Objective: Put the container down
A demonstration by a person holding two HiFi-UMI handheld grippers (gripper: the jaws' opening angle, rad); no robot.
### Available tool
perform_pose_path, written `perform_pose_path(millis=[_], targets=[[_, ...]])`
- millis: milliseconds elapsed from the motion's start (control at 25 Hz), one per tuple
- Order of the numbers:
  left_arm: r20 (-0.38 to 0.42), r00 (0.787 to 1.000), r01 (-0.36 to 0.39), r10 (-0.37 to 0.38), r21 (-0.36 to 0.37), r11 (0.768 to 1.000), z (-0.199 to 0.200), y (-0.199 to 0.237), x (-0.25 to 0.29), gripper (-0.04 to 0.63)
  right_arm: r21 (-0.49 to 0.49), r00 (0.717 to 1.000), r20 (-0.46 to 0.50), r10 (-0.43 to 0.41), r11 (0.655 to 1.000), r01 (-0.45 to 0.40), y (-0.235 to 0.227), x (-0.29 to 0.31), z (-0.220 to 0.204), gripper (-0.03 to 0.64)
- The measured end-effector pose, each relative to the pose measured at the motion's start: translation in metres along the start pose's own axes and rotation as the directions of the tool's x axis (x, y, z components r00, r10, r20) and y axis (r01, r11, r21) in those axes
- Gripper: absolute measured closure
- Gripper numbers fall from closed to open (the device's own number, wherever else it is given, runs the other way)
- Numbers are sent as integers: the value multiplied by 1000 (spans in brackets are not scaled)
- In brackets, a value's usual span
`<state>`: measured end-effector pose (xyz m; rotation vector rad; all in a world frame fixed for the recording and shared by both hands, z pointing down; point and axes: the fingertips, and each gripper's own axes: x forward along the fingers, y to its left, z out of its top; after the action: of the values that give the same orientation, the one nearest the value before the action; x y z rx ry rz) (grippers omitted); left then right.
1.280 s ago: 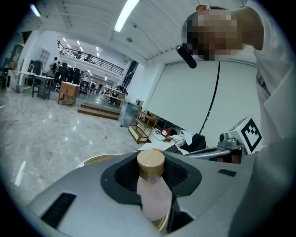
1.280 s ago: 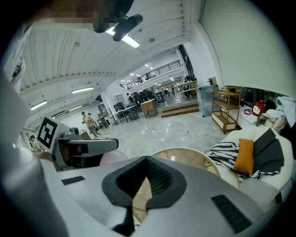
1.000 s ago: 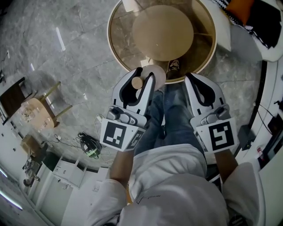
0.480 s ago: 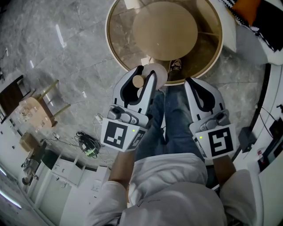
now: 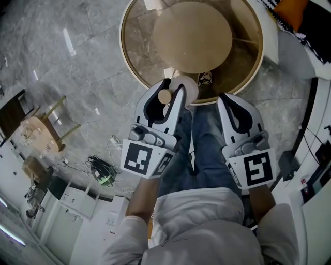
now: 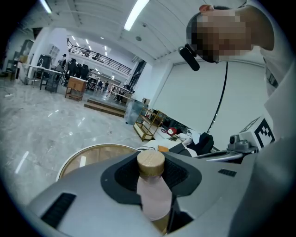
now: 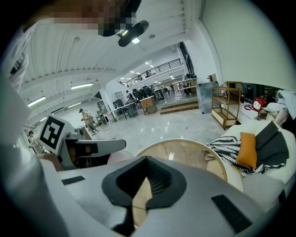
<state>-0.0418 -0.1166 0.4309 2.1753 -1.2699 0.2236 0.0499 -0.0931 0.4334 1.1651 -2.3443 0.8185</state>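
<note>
The container (image 5: pixel 183 85) is a pale pink bottle with a round wooden cap (image 6: pixel 151 163). My left gripper (image 5: pixel 171 89) is shut on it, the jaws clasping its body (image 6: pixel 155 199) just below the cap. It hangs over the near rim of a round glass-topped table (image 5: pixel 124 46), cap pointing left and toward me. My right gripper (image 5: pixel 230 99) is beside it on the right, also at the table's near edge. Its jaws stand together with nothing between them, and the table (image 7: pixel 185 150) shows through their hollow.
My legs in jeans (image 5: pixel 204 150) and a shoe (image 5: pixel 205 78) are under the grippers. A sofa with striped and orange cushions (image 5: pixel 289 13) borders the table on the right. A small wooden stool (image 5: pixel 39 132) and a cable bundle (image 5: pixel 103 171) lie on the marble floor at left.
Both grippers have sunk a little toward the table's near rim, and the table looks slightly larger. The left gripper still holds the bottle the same way.
</note>
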Motion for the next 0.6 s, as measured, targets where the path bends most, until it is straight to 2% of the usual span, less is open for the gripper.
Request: perform_pose_path(millis=[200, 280, 400, 600], targets=[[-3, 1000, -6, 6, -17, 1000, -10, 5, 8, 464, 5, 1000, -2, -4, 1000, 4, -5, 8, -4, 601], [-11, 1000, -17, 17, 22, 1000, -12, 7, 12, 464, 6, 1000, -5, -3, 1000, 3, -6, 11, -5, 601], [-28, 999, -37, 41, 131, 991, -15, 9, 19, 465, -5, 1000, -4, -5, 1000, 5, -9, 17, -8, 601], [-34, 998, -41, 45, 130, 991, -19, 20, 34, 465, -4, 1000, 6, -22, 1000, 22, -16, 27, -10, 601]])
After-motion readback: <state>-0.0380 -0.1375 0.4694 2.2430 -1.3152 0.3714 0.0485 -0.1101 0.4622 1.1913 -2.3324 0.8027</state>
